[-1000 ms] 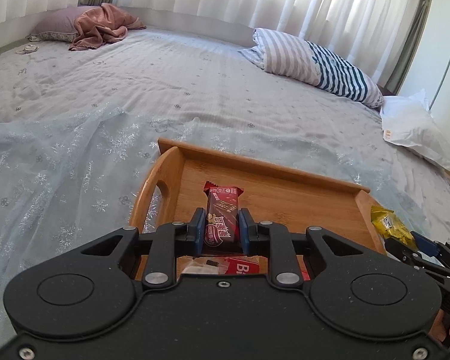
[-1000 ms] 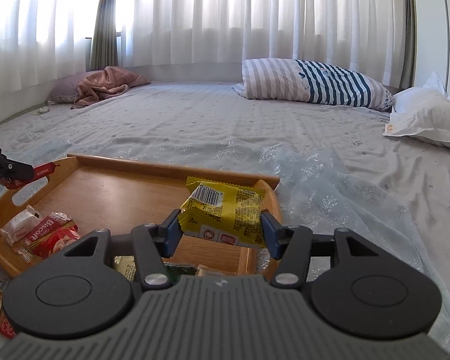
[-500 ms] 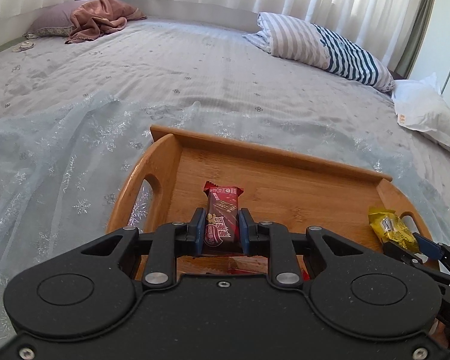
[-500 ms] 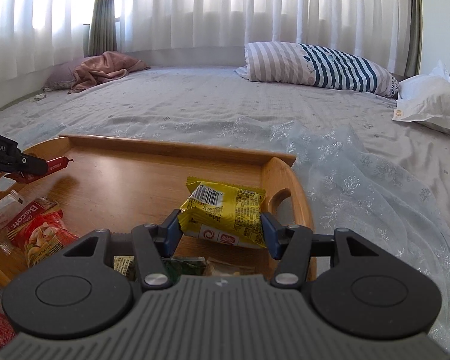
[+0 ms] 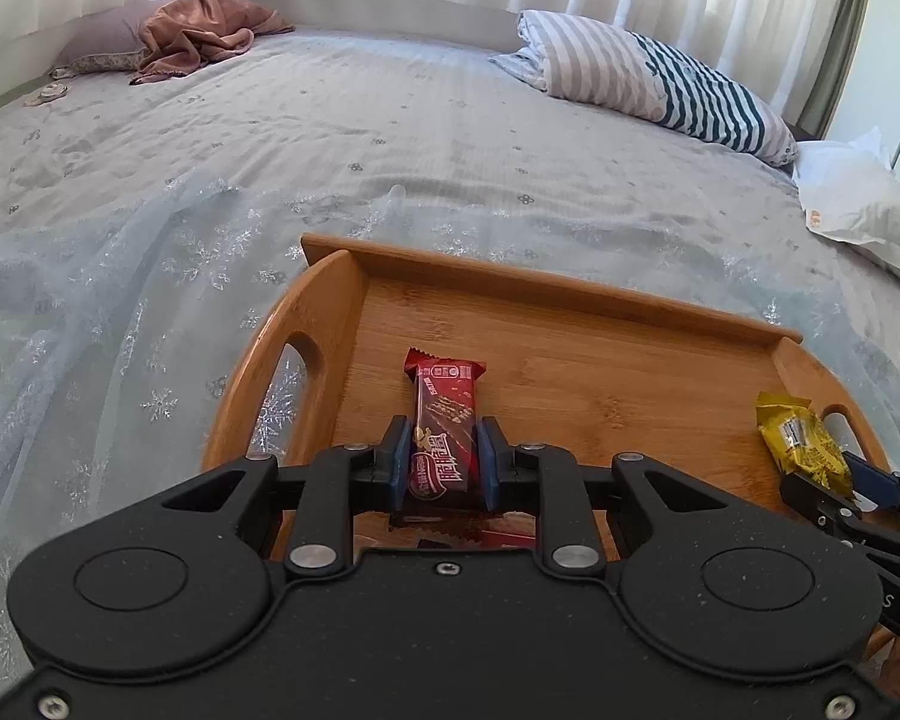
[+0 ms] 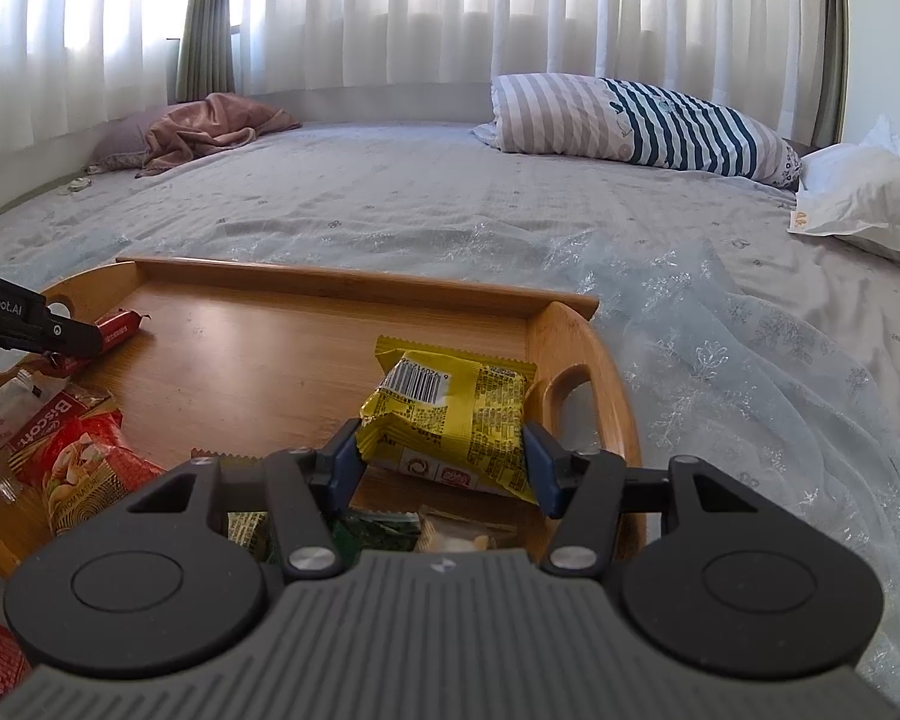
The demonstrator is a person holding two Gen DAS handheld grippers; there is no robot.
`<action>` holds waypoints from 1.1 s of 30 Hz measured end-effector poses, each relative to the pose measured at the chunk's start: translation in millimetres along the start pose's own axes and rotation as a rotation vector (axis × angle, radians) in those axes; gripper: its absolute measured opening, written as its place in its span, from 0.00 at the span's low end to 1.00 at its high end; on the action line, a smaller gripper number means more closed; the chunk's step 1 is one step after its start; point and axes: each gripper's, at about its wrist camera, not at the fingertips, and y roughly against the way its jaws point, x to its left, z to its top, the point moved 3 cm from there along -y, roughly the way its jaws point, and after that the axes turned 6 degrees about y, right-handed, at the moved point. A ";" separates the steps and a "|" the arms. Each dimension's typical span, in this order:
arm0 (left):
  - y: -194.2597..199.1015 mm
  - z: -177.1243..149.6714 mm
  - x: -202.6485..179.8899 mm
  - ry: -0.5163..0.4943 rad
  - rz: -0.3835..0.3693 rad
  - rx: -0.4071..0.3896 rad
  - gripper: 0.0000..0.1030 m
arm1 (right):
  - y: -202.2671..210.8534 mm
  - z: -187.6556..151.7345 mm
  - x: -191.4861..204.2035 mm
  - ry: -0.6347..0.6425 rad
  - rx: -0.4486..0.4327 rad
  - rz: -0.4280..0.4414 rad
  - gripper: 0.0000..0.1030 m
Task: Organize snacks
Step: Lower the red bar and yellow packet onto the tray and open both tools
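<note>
I am working in a bedroom of a home. In front of me I see a large bed with a pale grey sheet printed with small flowers [image 6: 390,192], and it fills almost the whole view. A long pillow with grey and dark blue stripes [image 6: 642,117] lies at the far side, and a white pillow [image 6: 864,192] is beside it on the right. In the far left corner there is a mauve pillow [image 5: 99,45] with a crumpled pink-brown blanket [image 5: 204,30] on it. White sheer curtains [image 6: 450,6] with daylight behind them hang along the far wall, with olive-green drapes [image 6: 204,18] between them. A thin transparent cloth with silver snowflakes [image 5: 90,324] is spread on the near part of the bed.
</note>
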 end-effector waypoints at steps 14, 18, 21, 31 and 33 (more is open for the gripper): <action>-1.9 -2.3 1.2 -0.002 -0.001 -0.003 0.46 | -2.0 0.2 3.6 0.011 0.010 0.004 0.69; 4.4 -3.7 -2.5 -0.031 0.003 -0.006 0.56 | 2.2 0.5 2.1 -0.009 -0.002 0.008 0.77; 16.6 -4.8 -8.0 -0.072 0.004 -0.027 0.73 | 9.7 1.1 -0.3 -0.033 -0.020 0.007 0.84; 69.2 -31.1 -18.2 -0.146 -0.046 -0.019 0.88 | 45.4 -3.1 2.1 -0.021 -0.060 0.009 0.91; 78.4 -39.4 -17.7 -0.148 -0.051 -0.016 0.89 | 55.6 -5.4 4.5 -0.020 -0.071 0.019 0.93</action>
